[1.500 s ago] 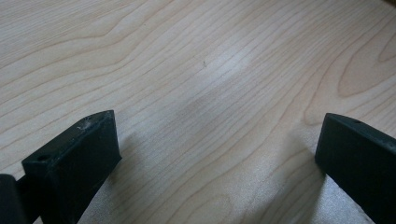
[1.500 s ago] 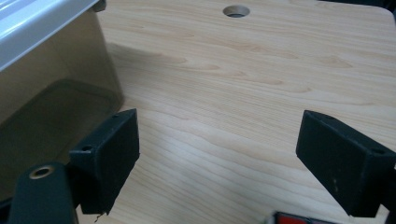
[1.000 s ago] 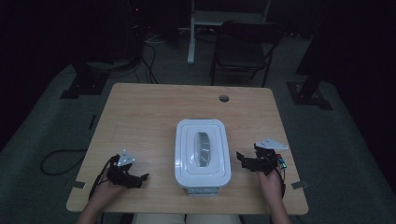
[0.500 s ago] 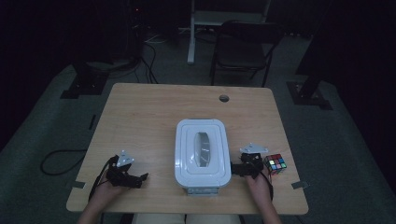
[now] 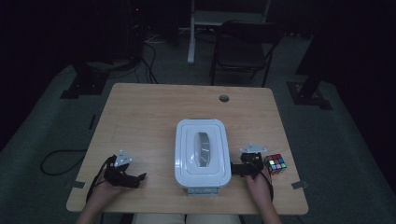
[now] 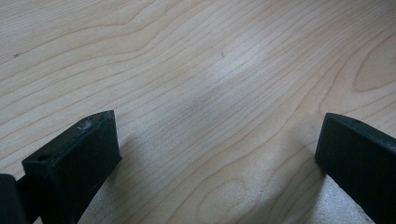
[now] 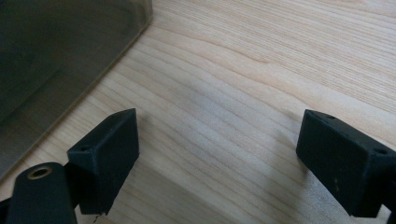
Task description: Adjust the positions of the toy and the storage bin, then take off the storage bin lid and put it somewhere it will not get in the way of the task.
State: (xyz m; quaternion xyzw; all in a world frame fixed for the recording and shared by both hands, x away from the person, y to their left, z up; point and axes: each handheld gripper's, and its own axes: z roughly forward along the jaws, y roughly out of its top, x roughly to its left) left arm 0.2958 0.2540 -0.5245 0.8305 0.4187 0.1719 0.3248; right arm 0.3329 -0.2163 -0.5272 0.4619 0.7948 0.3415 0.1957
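Left gripper (image 5: 140,177) low, fingers wide apart, empty. Right gripper (image 5: 233,169) low, fingers just opened wider, empty.

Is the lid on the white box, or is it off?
On. The white box sits on the table with its lid seated flat across the rim; whether it is latched cannot be told.

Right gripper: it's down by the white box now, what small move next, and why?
Probably ease the right gripper sideways toward the white box until one jaw meets its wall. Its jaws have just been opening, stand wide with only bare table between them, and the box's side sits just beside one jaw.
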